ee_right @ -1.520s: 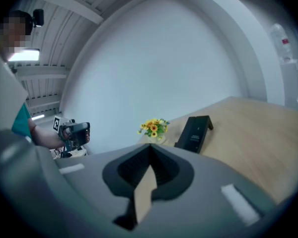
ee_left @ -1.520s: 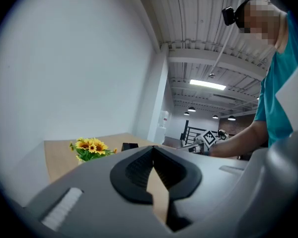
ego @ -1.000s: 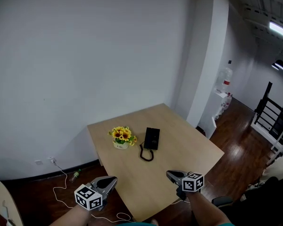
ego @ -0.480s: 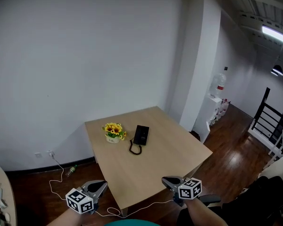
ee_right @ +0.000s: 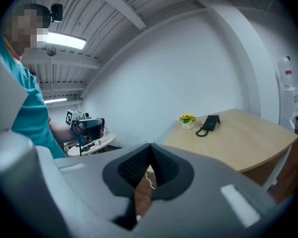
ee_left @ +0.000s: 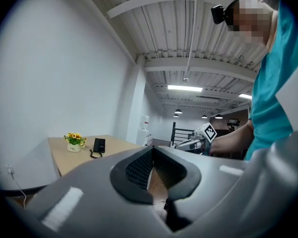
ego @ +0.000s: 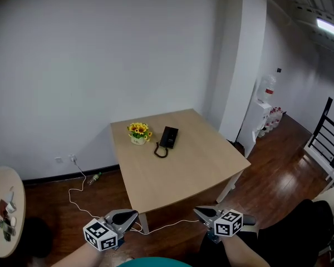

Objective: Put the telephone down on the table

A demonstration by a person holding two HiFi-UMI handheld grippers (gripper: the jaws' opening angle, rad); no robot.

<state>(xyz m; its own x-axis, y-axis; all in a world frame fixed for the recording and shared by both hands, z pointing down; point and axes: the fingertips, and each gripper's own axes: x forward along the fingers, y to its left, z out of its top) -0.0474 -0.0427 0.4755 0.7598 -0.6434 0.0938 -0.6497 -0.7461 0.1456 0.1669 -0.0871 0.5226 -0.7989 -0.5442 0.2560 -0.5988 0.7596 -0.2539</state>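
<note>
A black telephone [ego: 168,137] with a coiled cord lies flat on the far part of the light wooden table [ego: 189,171], next to a small pot of sunflowers [ego: 139,132]. It also shows small and far off in the left gripper view, as the telephone [ee_left: 99,145], and in the right gripper view, as the telephone [ee_right: 210,122]. My left gripper [ego: 132,213] and right gripper [ego: 199,210] hang low, well short of the table's near edge. Both are shut, their jaws meeting at the tips, with nothing held.
A white cable [ego: 80,196] runs over the dark wooden floor from a wall socket to under the table. A small round table [ego: 5,221] with small items stands at the left. A white pillar [ego: 242,65], a water dispenser [ego: 261,107] and a black railing [ego: 328,141] are at the right.
The view has drawn back from the table, which now looks smaller and farther off. Both grippers have moved away from it with me and stay shut. The telephone has not moved.
</note>
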